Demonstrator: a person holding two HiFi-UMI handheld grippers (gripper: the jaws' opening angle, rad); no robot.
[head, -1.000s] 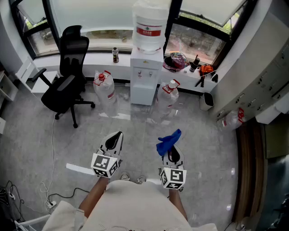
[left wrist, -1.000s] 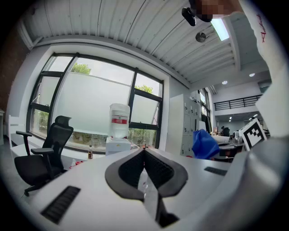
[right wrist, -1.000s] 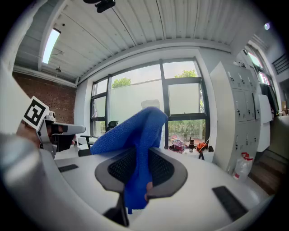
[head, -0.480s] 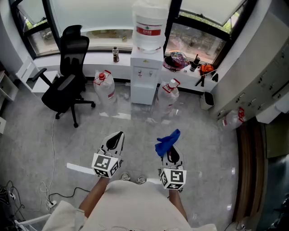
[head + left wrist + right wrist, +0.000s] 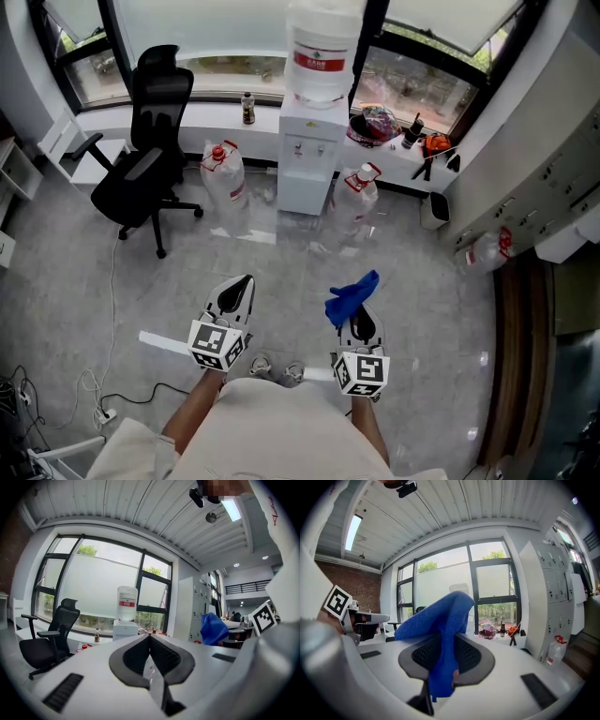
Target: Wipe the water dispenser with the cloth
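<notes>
Water dispenser (image 5: 309, 159) at 12 o'clock by window (image 5: 206, 28), well apart from grippers. Looks bit closer than second ago: walking up to it. Right gripper (image 5: 361, 317) squeezes blue cloth (image 5: 349, 298). Left gripper (image 5: 241, 283) closed, empty. No wiping yet.

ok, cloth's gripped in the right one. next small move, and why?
Probably walk forward towards the water dispenser, with the right gripper shut on the blue cloth. The dispenser stands by the window across the floor, well out of reach, so wiping can't start from here.
</notes>
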